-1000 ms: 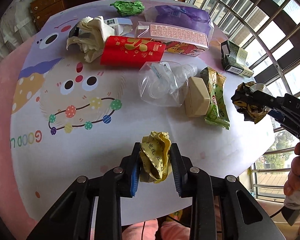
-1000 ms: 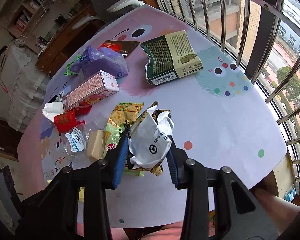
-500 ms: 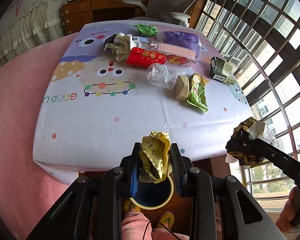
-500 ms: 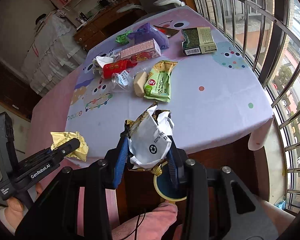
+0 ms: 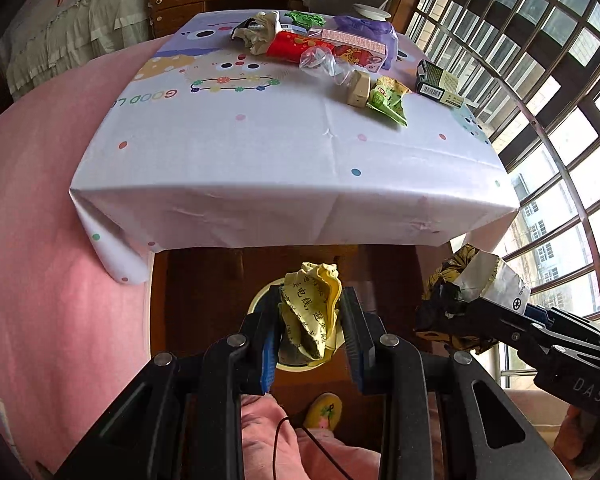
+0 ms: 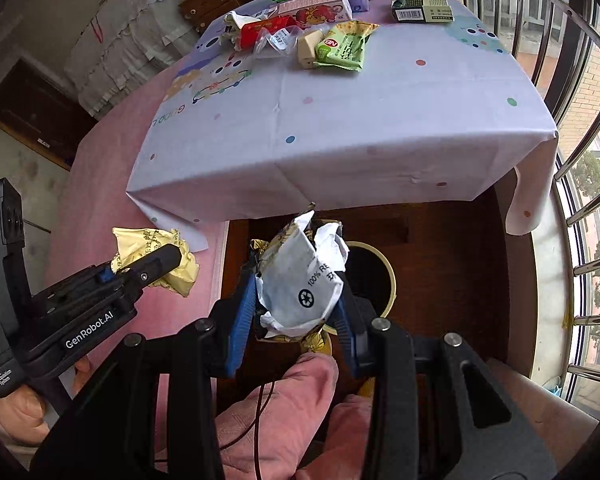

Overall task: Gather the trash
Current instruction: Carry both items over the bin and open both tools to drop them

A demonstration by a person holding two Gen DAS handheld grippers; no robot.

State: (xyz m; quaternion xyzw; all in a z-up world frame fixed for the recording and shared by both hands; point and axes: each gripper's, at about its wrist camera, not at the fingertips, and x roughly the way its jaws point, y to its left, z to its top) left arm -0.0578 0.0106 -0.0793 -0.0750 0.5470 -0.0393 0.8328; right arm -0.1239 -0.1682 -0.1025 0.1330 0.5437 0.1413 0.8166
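1. Landmark: the bin (image 6: 374, 276), a round cream-rimmed tub on the floor in front of the counter (image 5: 284, 168), below its near edge.
2. Left gripper (image 5: 311, 332): jaws closed on a crumpled yellow paper (image 5: 310, 312), gap only as wide as the wad. In its own view the paper sits directly over the bin mouth.
3. Right gripper (image 6: 296, 300): jaws clamped on a crumpled white-and-gold wrapper (image 6: 304, 280). The wrapper overlaps the bin's left rim; the bin mouth lies just to its right.
4. Key relation: both wads hang above the bin, and the drop is straight down. The left looks better centred, though from the right view it appears off to the bin's left, so true alignment is uncertain.
5. Pose: both grippers pitch downward toward the floor, side by side, close but apart.
6. Judgement: release step is due; the right may need a small shift toward the bin's centre.
7. Remaining on the counter, far from the bin: green packet (image 5: 386, 100), beige block (image 5: 358, 88), clear bottle (image 5: 320, 62), red pack (image 5: 290, 44), boxes.
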